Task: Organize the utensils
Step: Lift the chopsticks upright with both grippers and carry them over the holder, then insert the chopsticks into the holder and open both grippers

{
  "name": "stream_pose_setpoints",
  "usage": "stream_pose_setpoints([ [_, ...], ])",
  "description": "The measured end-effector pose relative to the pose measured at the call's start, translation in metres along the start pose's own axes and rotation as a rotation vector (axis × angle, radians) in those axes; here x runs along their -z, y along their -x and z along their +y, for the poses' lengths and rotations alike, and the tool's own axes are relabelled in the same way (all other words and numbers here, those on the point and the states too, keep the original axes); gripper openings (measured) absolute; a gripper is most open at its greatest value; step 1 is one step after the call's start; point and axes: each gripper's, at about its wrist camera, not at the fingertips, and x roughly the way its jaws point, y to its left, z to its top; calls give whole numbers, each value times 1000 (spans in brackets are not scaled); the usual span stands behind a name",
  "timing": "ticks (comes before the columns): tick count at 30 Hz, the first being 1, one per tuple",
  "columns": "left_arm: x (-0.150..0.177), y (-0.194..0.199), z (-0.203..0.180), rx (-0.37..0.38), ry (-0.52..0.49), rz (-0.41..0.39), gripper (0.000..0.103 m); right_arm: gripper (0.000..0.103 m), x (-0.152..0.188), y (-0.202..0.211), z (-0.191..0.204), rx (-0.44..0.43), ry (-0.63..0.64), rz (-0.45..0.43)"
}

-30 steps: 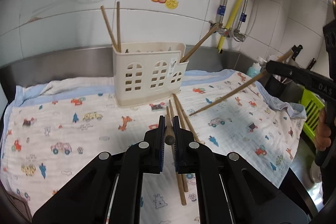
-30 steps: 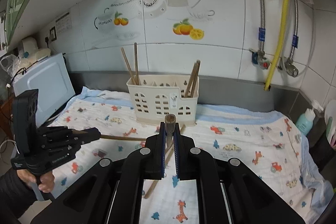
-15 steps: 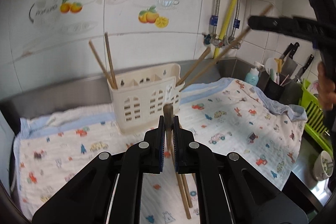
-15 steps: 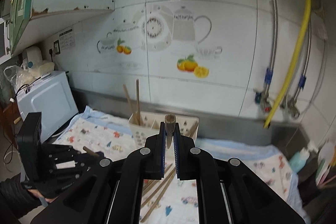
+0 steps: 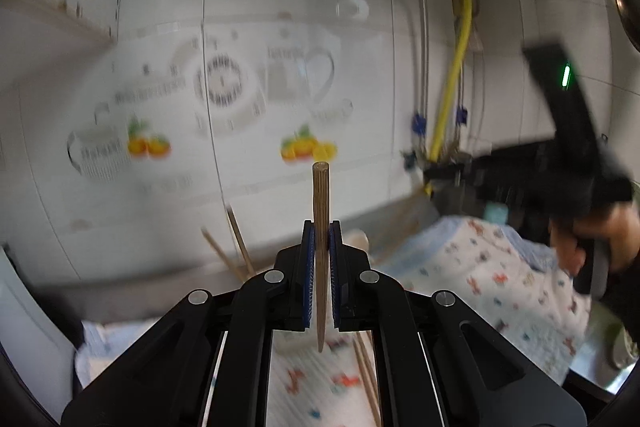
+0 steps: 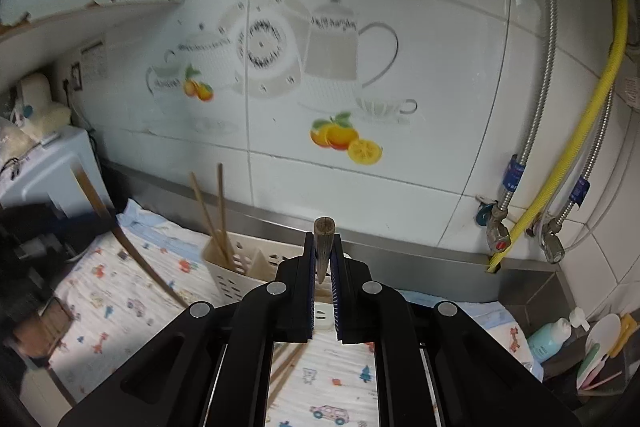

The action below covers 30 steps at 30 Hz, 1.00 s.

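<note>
Step in hand: transport. Each gripper carries one chopstick, lifted clear of the cloth (image 6: pixel 120 303), toward the holder (image 6: pixel 248 263).

Left gripper (image 5: pixel 320 239): the jaws are closed to a narrow gap on a chopstick (image 5: pixel 321 247). The stick stands upright between the pads, with its blunt end above them and its tapered tip hanging below. In the right wrist view the same stick (image 6: pixel 120 235) shows at the left edge, slanting down over the cloth.

Right gripper (image 6: pixel 324 251): the jaws are likewise closed on a second chopstick (image 6: pixel 324 239). Only its blunt end shows above the pads; the rest is hidden behind the gripper body.

The holder stands on the cloth at the back of the tabletop, against the steel upstand. Two chopsticks (image 6: pixel 218 215) already lean in its left compartment. More loose chopsticks (image 6: pixel 286 367) lie on the cloth below the right gripper.

The left wrist view is blurred, so the holder is hard to place there; it appears to sit behind and below the left gripper.

Next move, as judged: bring each stick tip-down over an open compartment, lower until the tip passes the rim, then part the jaws. The right gripper looks nearer to the holder and better aligned. Keep the two grippers apart over the holder so the sticks do not cross. Then collect the loose chopsticks.
</note>
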Motion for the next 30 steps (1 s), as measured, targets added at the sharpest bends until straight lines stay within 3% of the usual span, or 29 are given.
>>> stream_pose_setpoints([
  [8,-36,-20,12,-65,-14,-74,6,7,4,-34,-12,19,-2,58],
  [15,-31,-50,26,-123,25,-85,6,7,8,-51,-16,12,-3,85],
  [24,-41,-67,35,-125,62,-112,6,7,7,-61,-17,10,10,87],
  [30,-31,-82,41,-122,101,-89,6,7,10,-71,-19,6,7,109],
])
